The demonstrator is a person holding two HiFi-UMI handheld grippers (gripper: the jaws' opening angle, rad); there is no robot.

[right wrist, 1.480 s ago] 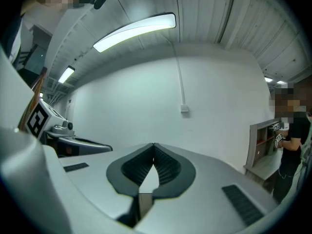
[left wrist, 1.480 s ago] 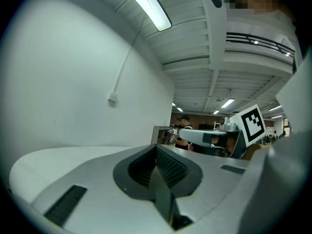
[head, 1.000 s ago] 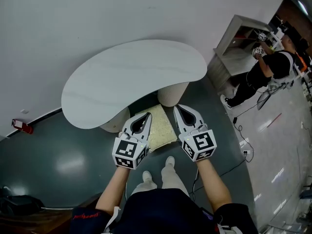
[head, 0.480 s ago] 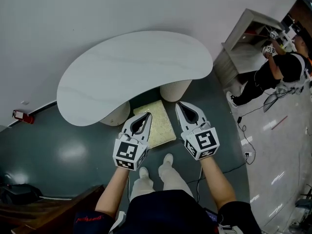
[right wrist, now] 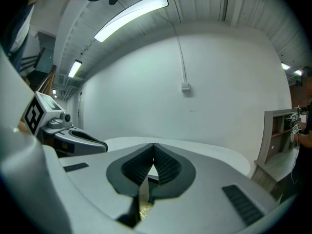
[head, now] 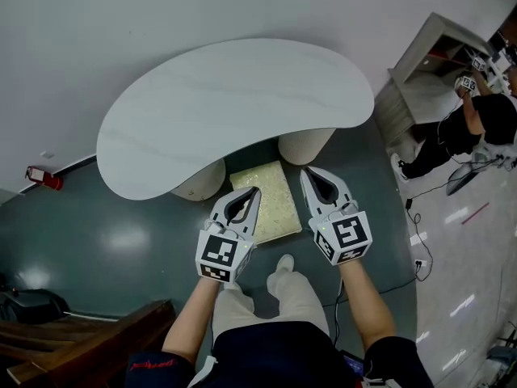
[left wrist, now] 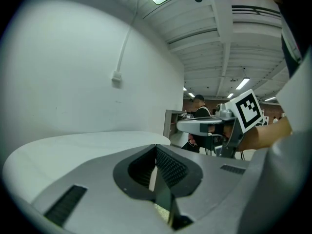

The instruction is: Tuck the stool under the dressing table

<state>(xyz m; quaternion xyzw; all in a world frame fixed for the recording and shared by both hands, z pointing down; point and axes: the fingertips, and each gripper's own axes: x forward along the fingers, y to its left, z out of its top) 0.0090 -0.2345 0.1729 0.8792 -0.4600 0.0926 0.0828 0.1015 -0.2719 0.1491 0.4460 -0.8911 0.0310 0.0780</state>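
stool (head: 275, 196): near-left corner behind left gripper (head: 254, 191) (underside unseen) | dressing table (head: 234, 103): pedestals (head: 200, 191) half under its top | red thing (head: 40, 176): too small to identify

The table (head: 234, 111) stands against the wall (head: 161, 14). The stool (head: 271, 196) sits on the floor (head: 121, 241) between the table's left leg (head: 200, 186) and right leg (head: 305, 145). Its far end is under the table's near edge and its near end points toward the person's foot (head: 283, 263). The left gripper (head: 254, 192) hangs over the stool's left side. The right gripper (head: 310, 172) is just right of the stool, before the right leg. Far right, a shelf unit (head: 428, 71) stands by the wall, with another person (head: 485, 124) beside it.
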